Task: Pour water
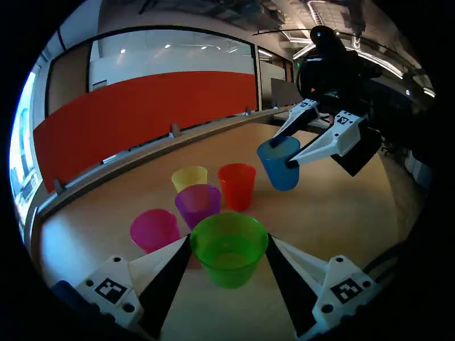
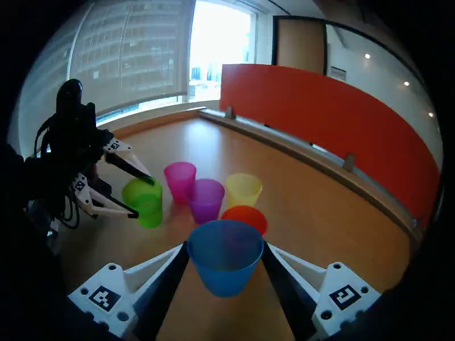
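The left gripper (image 1: 228, 241) pinches the green cup (image 1: 230, 261) between both fingers, just beside the pink cup (image 1: 154, 228), while the right gripper (image 2: 225, 247) likewise clamps the blue cup (image 2: 224, 267) near the orange cup (image 2: 245, 216).

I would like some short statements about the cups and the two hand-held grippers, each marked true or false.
1. A pink cup, a purple cup, a yellow cup and an orange cup stand on the table. True.
2. The left hand-held gripper holds the green cup. True.
3. The right hand-held gripper holds the yellow cup. False: it holds the blue cup.
4. The purple cup lies on its side. False: it stands upright.
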### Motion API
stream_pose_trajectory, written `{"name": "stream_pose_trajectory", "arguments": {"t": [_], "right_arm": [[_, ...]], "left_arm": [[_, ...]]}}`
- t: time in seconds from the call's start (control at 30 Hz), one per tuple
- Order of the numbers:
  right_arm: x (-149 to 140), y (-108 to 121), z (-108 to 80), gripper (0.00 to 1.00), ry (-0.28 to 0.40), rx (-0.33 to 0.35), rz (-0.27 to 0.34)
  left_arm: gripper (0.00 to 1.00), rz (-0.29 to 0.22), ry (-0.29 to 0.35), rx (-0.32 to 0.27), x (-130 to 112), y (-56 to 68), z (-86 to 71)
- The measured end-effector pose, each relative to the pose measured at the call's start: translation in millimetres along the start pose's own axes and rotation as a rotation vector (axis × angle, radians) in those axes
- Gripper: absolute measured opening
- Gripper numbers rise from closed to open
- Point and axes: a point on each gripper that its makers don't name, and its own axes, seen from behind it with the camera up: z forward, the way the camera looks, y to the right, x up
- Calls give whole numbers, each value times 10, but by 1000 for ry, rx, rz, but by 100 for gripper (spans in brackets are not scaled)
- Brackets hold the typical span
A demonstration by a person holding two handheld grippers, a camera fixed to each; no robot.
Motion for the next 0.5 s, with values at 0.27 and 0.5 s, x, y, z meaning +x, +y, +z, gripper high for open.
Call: {"name": "stream_pose_trajectory", "arguments": {"t": [0.27, 0.5], "right_arm": [[-184, 6, 79, 92, -51, 18, 1], [-318, 17, 121, 92, -87, 29, -4]], "left_arm": [[89, 9, -36, -4, -81, -30, 22], [89, 20, -69, -5, -148, -40, 28]]}}
